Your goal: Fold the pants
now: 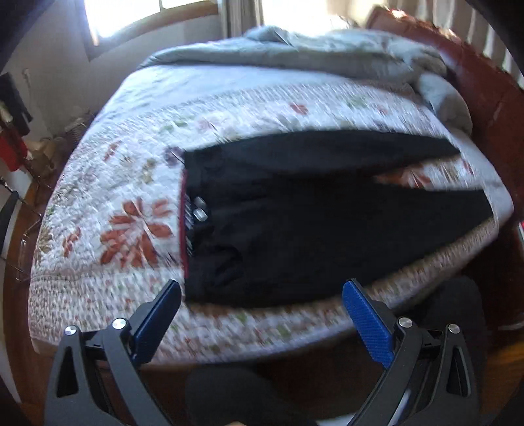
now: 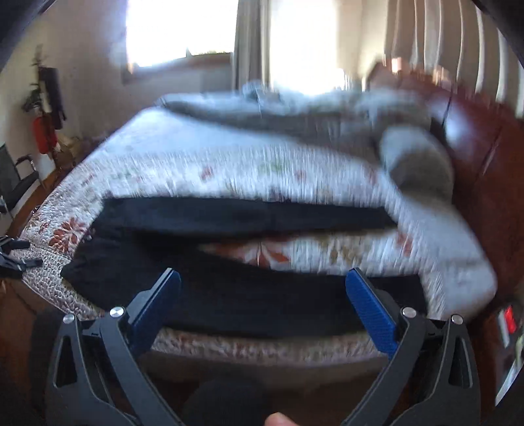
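Nearest the cameras, the left gripper (image 1: 262,291) and the right gripper (image 2: 263,281) both hang over the near edge of the bed (image 1: 98,295) with their blue fingers (image 1: 366,321) spread wide and nothing between them, a stance that suits reaching down for cloth rather than carrying it. Just beyond them the black pants (image 1: 294,216) lie flat on the floral quilt (image 1: 131,229), waistband (image 1: 186,209) to the left and both legs running off to the right, parted in a narrow V so a strip of quilt shows between them; laid out this way, each leg can be taken separately and one brought over the other, which is probably the first fold. No fold seems made yet. Farther back, a grey blanket (image 1: 327,55) is bunched against the wooden bed frame (image 1: 475,82), clear of the working area, and bright windows (image 2: 183,26) sit behind
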Demonstrator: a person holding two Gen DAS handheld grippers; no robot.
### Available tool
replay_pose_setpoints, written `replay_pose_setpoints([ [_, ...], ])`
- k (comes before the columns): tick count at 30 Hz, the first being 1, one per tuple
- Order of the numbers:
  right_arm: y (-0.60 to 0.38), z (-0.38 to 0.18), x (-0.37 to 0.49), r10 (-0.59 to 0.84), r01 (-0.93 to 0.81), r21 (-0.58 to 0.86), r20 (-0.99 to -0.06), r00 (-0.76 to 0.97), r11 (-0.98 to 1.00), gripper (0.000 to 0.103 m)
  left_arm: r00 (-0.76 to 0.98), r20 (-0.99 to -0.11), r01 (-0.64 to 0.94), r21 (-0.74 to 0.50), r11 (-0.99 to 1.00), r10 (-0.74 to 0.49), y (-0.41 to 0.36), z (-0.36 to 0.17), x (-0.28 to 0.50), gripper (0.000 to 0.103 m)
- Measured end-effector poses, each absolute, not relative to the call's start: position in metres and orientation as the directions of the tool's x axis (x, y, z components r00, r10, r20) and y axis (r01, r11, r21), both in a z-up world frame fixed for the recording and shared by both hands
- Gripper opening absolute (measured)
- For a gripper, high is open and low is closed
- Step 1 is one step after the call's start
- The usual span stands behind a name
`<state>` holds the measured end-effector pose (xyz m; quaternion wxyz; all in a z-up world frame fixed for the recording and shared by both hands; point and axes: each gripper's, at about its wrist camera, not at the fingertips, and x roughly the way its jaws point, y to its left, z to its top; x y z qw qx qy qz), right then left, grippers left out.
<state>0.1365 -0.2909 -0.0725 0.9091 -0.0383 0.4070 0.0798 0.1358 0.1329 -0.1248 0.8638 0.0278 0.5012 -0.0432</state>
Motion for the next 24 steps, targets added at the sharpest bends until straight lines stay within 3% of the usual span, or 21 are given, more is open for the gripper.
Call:
replay_pose_setpoints([
  [4,-0.312,-0.109,0.19,0.192,-0.185,0.106,-0.814,0.548,0.977,0.1,0.533,-0.798,0.085,-0.279,0.957,-0.28,0.205,-0.124,0.207,0.099],
  [7,-0.324,-0.129,0.235,0.278,-0.205,0.202,-0.834,0.476,0.958,0.099,0.54,-0.788,0.051,-0.32,0.946,-0.295,0.243,-0.136,0.269,0.099],
  [9,-0.331,-0.139,0.263,0.336,-0.204,0.272,-0.838,0.431,0.94,0.085,0.531,-0.789,0.05,-0.335,0.941,-0.309,0.258,-0.15,0.306,0.098],
  [10,-0.336,-0.145,0.28,0.373,-0.207,0.314,-0.838,0.398,0.927,0.061,0.535,-0.784,0.051,-0.341,0.939,-0.314,0.266,-0.161,0.329,0.092],
  [11,-0.338,-0.15,0.29,0.397,-0.206,0.343,-0.838,0.374,0.917,0.054,0.531,-0.785,0.045,-0.349,0.936,-0.319,0.275,-0.172,0.345,0.084],
  [12,-0.343,-0.158,0.308,0.416,-0.197,0.369,-0.84,0.348,0.909,0.056,0.5,-0.796,0.031,-0.376,0.926,-0.34,0.284,-0.189,0.369,0.08],
  [13,-0.346,-0.162,0.323,0.422,-0.197,0.375,-0.842,0.337,0.906,0.057,0.478,-0.8,0.026,-0.4,0.916,-0.363,0.288,-0.199,0.384,0.066],
  [15,-0.356,-0.169,0.349,0.429,-0.198,0.383,-0.843,0.324,0.902,0.074,0.418,-0.812,0.013,-0.444,0.896,-0.408,0.298,-0.228,0.413,0.053],
  [16,-0.362,-0.172,0.362,0.436,-0.192,0.393,-0.84,0.323,0.899,0.077,0.401,-0.809,0.011,-0.465,0.885,-0.43,0.303,-0.24,0.424,0.045],
  [20,-0.393,-0.182,0.414,0.481,-0.163,0.452,-0.823,0.304,0.877,0.082,0.318,-0.797,0.013,-0.538,0.843,-0.513,0.308,-0.283,0.458,0.044],
  [24,-0.42,-0.191,0.453,0.508,-0.143,0.488,-0.81,0.294,0.861,0.084,0.258,-0.823,0.025,-0.518,0.855,-0.506,0.311,-0.305,0.47,0.042],
])
